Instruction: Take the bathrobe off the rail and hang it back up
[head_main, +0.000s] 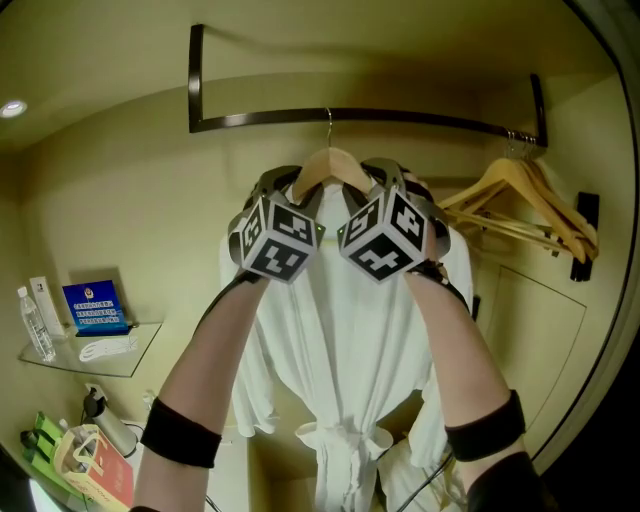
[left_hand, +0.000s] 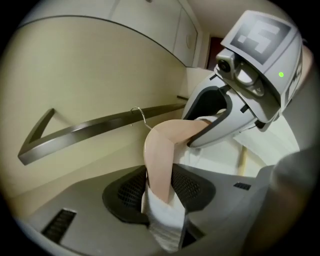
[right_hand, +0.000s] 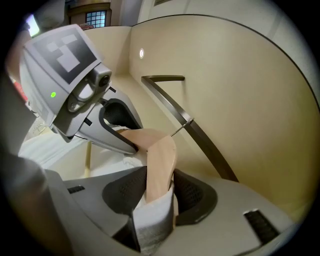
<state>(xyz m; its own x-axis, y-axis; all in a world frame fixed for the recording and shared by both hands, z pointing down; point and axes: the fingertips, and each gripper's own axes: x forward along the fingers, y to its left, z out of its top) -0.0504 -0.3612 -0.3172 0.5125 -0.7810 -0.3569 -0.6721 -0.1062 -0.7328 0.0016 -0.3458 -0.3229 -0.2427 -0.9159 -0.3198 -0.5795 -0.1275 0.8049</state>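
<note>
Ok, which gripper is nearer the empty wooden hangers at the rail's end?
Right. The right gripper clamps the robe's hanger on the shoulder facing the empty hangers; the left gripper clamps the opposite shoulder, farther away.

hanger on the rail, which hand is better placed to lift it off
Neither beats the other: left tongs and right tongs each clamp one shoulder of the hanger beside its hook, so probably both.

Both forearms (head_main: 215, 370) are raised; left gripper (left_hand: 160, 187) and right gripper (right_hand: 157, 185) each clamp one shoulder of the hanger (head_main: 335, 165), either side of its hook (head_main: 328, 125).
</note>
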